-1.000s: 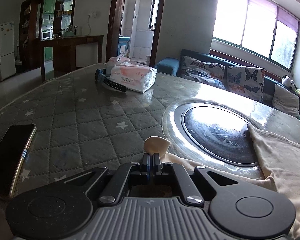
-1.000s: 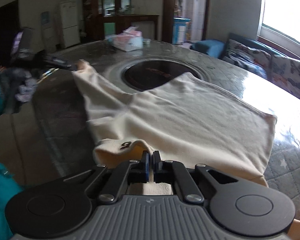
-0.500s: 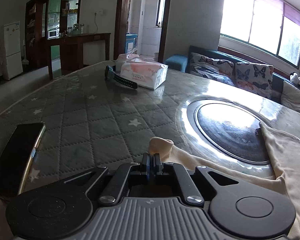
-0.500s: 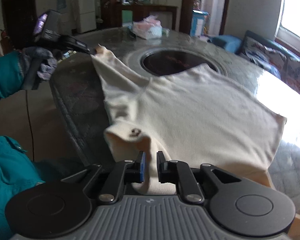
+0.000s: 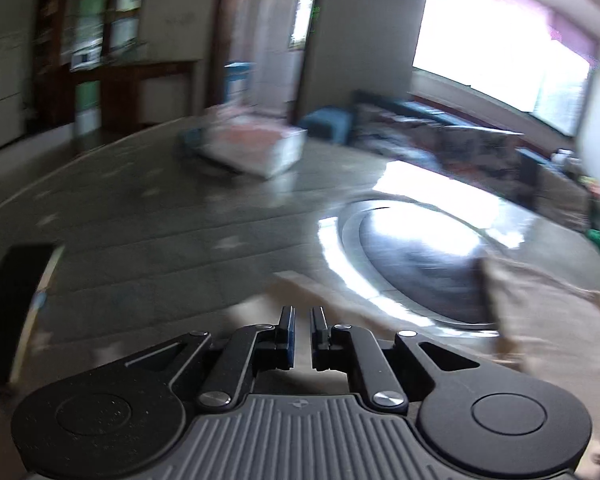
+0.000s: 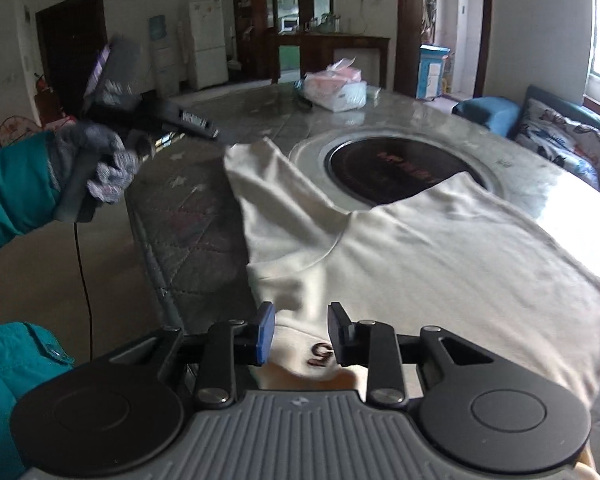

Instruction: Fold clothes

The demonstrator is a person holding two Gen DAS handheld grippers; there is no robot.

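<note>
One cream garment (image 6: 440,248), two grippers. Left gripper (image 5: 302,310): jaws opening, narrow gap, nothing pinched; blurred sleeve tip lies just ahead. Phone (image 5: 12,304) at far left, tissue pack (image 6: 336,88) beyond. Garment lies flat on the counter (image 6: 188,216), over the round inset's (image 6: 384,168) edge, sleeve running toward the left gripper. Right gripper (image 6: 302,334): jaws opening, hem between, not pressed.

Window (image 5: 500,52): bright daylight, glare on table (image 6: 572,200)
Sofa (image 6: 560,136): patterned cushions (butterflies, probably)
Far wall: white fridge (image 6: 206,40), dark wooden cabinet (image 6: 300,12)
Floor (image 6: 40,280): pale
</note>
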